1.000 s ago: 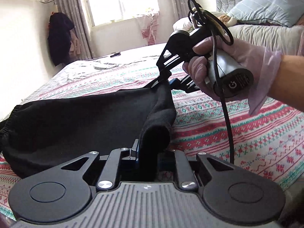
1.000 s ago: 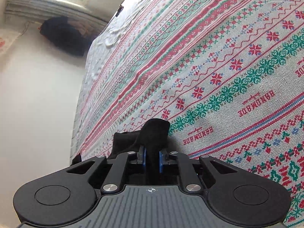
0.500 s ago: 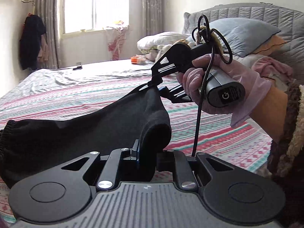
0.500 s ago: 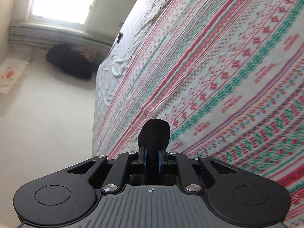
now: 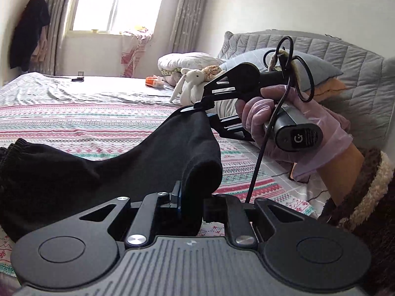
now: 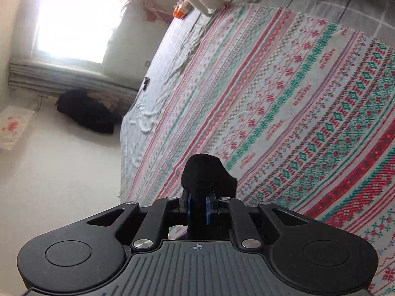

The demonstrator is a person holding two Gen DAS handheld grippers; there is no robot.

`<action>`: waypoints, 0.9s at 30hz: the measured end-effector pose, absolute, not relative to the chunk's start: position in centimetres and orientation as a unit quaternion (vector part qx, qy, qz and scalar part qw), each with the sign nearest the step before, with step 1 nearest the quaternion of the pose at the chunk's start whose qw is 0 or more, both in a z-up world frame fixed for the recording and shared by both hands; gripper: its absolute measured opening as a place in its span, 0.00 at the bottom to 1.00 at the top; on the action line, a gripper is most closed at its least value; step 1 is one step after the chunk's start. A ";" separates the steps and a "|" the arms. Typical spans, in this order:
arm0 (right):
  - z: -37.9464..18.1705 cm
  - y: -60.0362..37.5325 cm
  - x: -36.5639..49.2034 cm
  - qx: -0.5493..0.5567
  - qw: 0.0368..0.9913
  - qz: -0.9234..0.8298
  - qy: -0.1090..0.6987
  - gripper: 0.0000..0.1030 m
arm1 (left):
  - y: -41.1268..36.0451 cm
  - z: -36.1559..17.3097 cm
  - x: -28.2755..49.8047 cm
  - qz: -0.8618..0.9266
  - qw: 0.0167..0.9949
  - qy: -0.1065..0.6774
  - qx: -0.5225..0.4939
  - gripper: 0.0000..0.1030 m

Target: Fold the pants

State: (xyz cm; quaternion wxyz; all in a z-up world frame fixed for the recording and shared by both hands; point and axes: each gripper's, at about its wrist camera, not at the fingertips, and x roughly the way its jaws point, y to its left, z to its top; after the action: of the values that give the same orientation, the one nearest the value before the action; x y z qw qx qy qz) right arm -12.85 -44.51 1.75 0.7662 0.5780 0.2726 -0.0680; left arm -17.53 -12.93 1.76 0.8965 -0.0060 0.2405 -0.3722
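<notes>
My left gripper (image 5: 191,197) was clamped on a thick bunch of the black pants (image 5: 106,172), the fabric bulging up over the pads. My right gripper (image 6: 197,203), pressed nearly together, pinched a thinner fold of the same cloth; in the left view it (image 5: 206,107) showed in a gloved hand (image 5: 291,123), gripping the other corner of that end, higher and further off. Between the two grips the edge hung slack and curved. That end was off the bed (image 5: 74,120), while the rest trailed down to the left, with the gathered waistband (image 5: 9,148) low near the patterned cover.

I judged this the carry stage of a fold: one end raised, ready to go over onto the other. The next move called for both grips held firm, the edge drawn taut so it didn't sag, then the end carried across towards the waistband and lowered flat, with the corners lined up before I let go.
</notes>
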 end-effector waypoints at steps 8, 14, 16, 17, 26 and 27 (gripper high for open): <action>4.7 -38.9 -7.1 0.567 0.780 0.020 0.264 0.11 | -7.6 4.1 -15.2 -0.331 0.910 0.237 -0.084 0.45; 4.4 -33.7 -2.7 0.558 0.782 0.078 0.267 0.11 | -2.6 4.8 -12.7 -0.267 0.924 0.241 -0.127 0.45; 4.1 -32.1 -1.4 0.555 0.782 0.094 0.268 0.11 | -1.1 4.5 -11.7 -0.244 0.928 0.246 -0.139 0.45; 3.9 -31.3 -0.9 0.552 0.783 0.103 0.268 0.11 | -0.3 4.5 -11.3 -0.235 0.929 0.248 -0.146 0.45; 1.5 -26.6 2.6 0.529 0.779 0.153 0.300 0.20 | 4.9 1.2 -6.8 -0.155 0.921 0.310 -0.176 0.45; 1.4 -26.5 2.7 0.526 0.779 0.156 0.304 0.25 | 5.3 0.4 -6.3 -0.143 0.920 0.320 -0.174 0.46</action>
State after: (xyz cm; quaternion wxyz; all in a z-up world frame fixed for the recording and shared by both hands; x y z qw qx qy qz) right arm 2.68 -26.47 1.36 0.7786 0.5263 0.3040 0.1561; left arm -6.28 5.25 0.44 0.9200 -0.1741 0.3205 -0.1434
